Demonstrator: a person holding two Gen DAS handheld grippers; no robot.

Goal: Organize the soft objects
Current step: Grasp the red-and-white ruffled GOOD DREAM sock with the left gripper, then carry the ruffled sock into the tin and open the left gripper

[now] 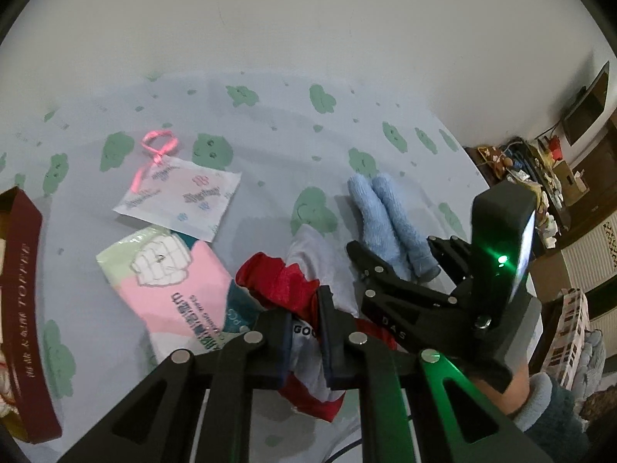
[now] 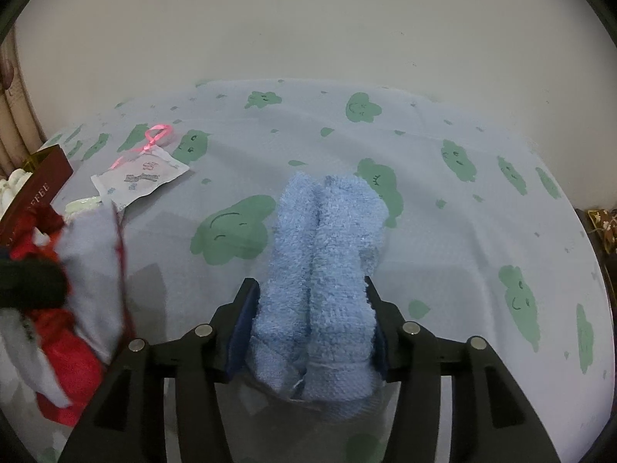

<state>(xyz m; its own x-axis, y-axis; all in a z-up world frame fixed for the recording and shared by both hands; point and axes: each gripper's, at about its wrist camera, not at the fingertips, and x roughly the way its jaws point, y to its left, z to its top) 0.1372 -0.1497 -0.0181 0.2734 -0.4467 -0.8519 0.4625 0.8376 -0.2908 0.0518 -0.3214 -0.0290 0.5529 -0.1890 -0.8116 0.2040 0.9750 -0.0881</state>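
Left wrist view: left gripper [image 1: 304,332] clamped on a red-and-grey cloth [image 1: 297,281], lifted just over the cloud-print tablecloth [image 1: 270,135]. Beside it: pink wipes pack [image 1: 173,289], white sachet [image 1: 181,200], maroon box [image 1: 23,289] at far left. Right gripper [image 1: 393,266] reaches in low from the right, fingers either side of the blue towel [image 1: 389,223].

Right wrist view: right gripper [image 2: 312,320] closed on the blue towel [image 2: 324,262], held level and pointing forward.

Step, judged: both items grasped; next calls for carrying them to a common place, probably the box.
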